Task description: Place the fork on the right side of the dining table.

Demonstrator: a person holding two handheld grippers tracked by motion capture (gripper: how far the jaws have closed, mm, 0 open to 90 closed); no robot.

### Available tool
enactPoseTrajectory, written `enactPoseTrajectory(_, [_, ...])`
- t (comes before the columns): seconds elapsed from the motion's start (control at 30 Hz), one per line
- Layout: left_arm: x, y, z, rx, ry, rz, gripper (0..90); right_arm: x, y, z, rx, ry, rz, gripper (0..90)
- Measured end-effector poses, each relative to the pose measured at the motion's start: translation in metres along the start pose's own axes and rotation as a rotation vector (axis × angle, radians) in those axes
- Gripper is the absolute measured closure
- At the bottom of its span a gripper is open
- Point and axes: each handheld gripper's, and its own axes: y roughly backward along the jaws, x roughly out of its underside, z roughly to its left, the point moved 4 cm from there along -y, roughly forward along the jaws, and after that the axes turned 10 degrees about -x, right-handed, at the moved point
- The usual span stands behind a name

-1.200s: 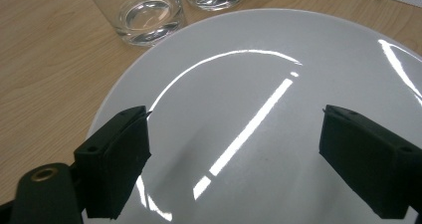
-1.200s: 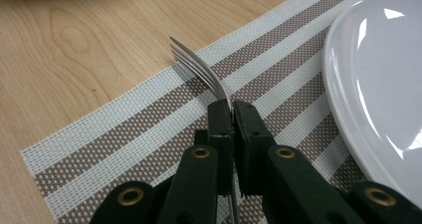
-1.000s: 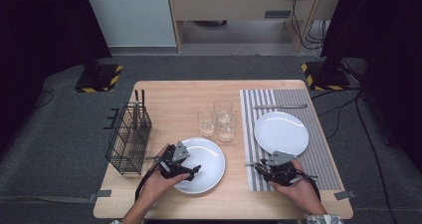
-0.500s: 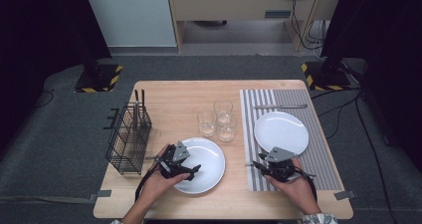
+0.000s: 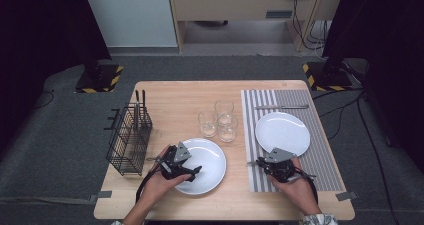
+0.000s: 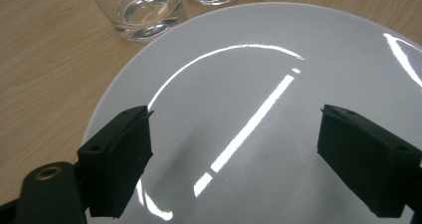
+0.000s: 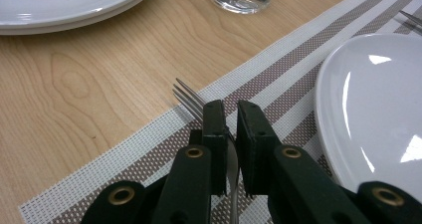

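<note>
My left gripper [image 5: 193, 168] [image 6: 236, 112] hovers open just above a white plate [image 5: 209, 179] [image 6: 249, 55] near the table's front edge, with its jaws wide apart and nothing between them. My right gripper [image 5: 260, 163] [image 7: 231, 107] is low over the left part of a striped placemat [image 5: 320, 155] [image 7: 149, 159]. It is shut on a metal fork [image 7: 188, 97], and the tines [image 5: 251, 163] stick out past the jaws toward the bare wood. A second white plate [image 5: 282, 130] [image 7: 368, 109] lies on the placemat just beyond that gripper.
Three empty glasses [image 5: 218, 120] [image 6: 147, 10] stand close together behind the near plate. A black wire basket [image 5: 127, 140] holding cutlery stands at the table's left edge. A knife [image 5: 280, 106] lies across the far end of the placemat.
The right gripper has edged slightly forward with the fork. The left gripper stays over the plate.
</note>
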Motion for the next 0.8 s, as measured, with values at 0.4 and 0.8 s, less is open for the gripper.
enactPoseTrajectory(0.4, [0.000,0.000,0.000,0.002,0.002,0.000,13.5,0.007,-0.002,-0.015,0.018,-0.106,0.014,79.4])
enactPoseTrajectory(0.8, [0.000,0.001,0.000,0.001,0.003,-0.002,13.5,0.006,-0.003,-0.016,0.010,-0.120,0.003,73.0])
